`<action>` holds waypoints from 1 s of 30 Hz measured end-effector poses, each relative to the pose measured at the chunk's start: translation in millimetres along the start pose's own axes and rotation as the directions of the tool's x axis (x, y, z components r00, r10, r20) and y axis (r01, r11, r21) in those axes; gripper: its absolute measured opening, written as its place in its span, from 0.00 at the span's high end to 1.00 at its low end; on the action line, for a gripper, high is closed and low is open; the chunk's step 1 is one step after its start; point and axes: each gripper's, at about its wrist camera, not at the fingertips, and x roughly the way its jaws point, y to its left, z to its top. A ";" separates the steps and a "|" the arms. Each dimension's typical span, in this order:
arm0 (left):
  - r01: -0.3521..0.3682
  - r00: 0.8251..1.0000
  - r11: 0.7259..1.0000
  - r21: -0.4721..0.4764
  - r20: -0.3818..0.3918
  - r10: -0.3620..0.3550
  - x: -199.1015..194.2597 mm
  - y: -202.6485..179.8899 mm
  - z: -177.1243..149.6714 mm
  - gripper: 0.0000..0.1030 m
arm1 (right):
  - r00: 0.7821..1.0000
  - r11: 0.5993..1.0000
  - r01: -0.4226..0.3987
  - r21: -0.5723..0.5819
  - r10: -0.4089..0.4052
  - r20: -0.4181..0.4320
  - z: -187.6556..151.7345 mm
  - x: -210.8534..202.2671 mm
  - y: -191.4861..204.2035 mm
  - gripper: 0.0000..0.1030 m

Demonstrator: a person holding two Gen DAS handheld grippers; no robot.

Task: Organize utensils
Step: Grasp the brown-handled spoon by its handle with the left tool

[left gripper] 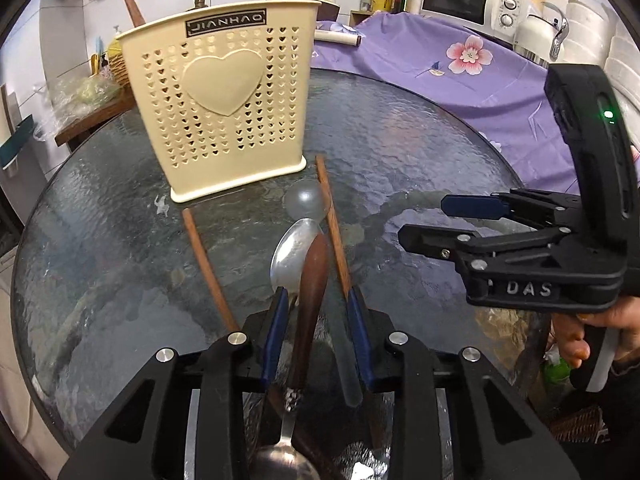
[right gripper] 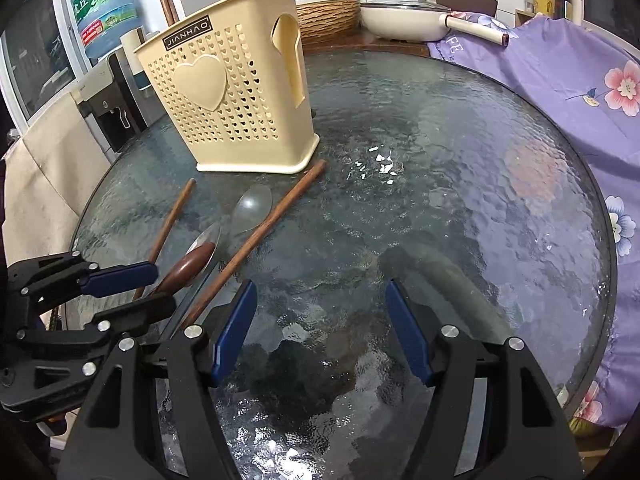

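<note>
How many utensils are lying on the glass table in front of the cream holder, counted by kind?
Wooden chopsticks: 2
Metal spoons: 1
Dark wooden spoons: 1
Clear plastic spoons: 1
Total: 5

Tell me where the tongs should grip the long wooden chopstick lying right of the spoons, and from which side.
Grip the chopstick on its bare middle stretch, from above, pads either side of the shaft. It lies flat on the glass table; its far end nearly meets the utensil holder, and the clear spoon crowds its left, so the right tongs, open and empty, probably suit best.
</note>
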 end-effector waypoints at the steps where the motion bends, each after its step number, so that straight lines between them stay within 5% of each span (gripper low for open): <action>1: -0.002 1.000 1.000 0.003 -0.004 0.002 2.3 -1.0 1.5 0.73 | 1.000 1.000 0.000 -0.003 0.000 -0.001 0.3 -0.2 0.1 0.35; 7: -0.011 1.000 1.000 -0.012 -0.017 0.011 14.7 -2.0 6.0 0.84 | 1.000 1.000 0.018 -0.023 -0.018 -0.003 7.4 2.2 2.3 0.39; 19: -0.002 1.000 0.998 -0.068 0.021 0.003 -3.7 12.0 2.5 0.86 | 0.998 0.998 0.015 0.067 -0.011 -0.063 44.7 44.9 9.7 0.47; 30: -0.006 0.999 0.990 -0.141 0.033 0.010 -13.1 39.4 0.4 0.86 | 0.986 0.971 0.144 -0.189 -0.157 -0.056 30.1 41.4 37.3 0.47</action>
